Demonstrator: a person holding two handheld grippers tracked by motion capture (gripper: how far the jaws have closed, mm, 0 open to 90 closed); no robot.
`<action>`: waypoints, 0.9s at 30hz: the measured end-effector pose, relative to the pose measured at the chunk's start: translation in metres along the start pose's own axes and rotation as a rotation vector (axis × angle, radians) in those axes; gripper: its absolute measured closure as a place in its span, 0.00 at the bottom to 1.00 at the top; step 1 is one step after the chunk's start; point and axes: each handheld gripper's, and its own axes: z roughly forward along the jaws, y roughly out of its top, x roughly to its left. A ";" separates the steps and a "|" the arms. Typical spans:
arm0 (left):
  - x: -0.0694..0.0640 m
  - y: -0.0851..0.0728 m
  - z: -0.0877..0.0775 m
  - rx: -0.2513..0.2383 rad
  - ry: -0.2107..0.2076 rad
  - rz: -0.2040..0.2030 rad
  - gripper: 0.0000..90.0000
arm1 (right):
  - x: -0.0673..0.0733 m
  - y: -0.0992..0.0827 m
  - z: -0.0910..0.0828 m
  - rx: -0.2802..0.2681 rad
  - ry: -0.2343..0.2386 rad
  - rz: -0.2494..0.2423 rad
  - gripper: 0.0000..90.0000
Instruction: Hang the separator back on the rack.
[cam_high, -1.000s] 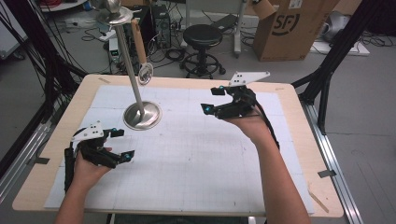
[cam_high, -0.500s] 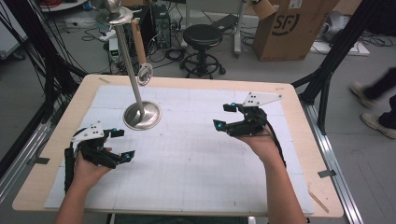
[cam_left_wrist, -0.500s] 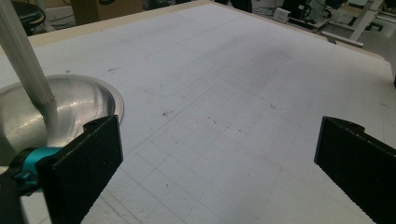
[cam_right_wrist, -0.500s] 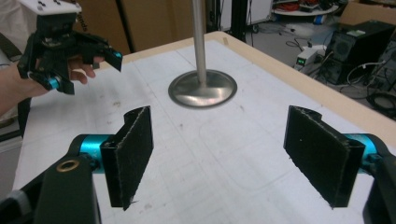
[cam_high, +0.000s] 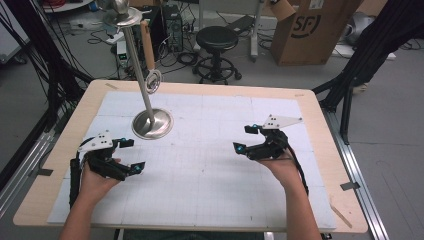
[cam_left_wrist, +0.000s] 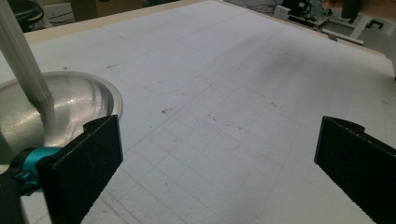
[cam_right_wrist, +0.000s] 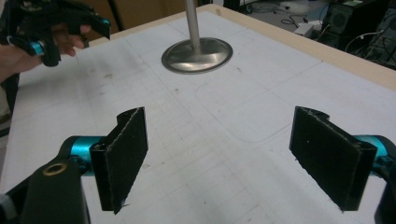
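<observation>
A metal stand with a round steel base and a tall pole rises from the white gridded mat; a small strainer with a wooden handle hangs from its top. My left gripper is held open at the mat's left, just in front of the base, with nothing between its jaws. My right gripper is open at the right side of the mat and empty. In the right gripper view the base lies ahead and the other gripper shows at top left.
The mat lies on a wooden table. Beyond the far edge stand a black stool, a cardboard box and cables on the floor. Black frame legs flank the table's right side.
My right gripper has drawn back from the far right of the mat toward the near side and lower. The left gripper has stayed put.
</observation>
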 end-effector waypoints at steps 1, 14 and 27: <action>0.000 0.000 0.000 0.000 -0.001 -0.001 0.02 | 0.000 -0.002 0.000 -0.004 0.004 0.003 0.21; 0.002 0.000 0.002 -0.012 0.001 -0.012 0.02 | -0.004 -0.027 -0.007 0.003 -0.029 0.048 0.18; 0.004 -0.002 0.005 -0.002 -0.004 -0.008 0.02 | -0.003 -0.039 -0.003 0.038 -0.039 0.071 0.17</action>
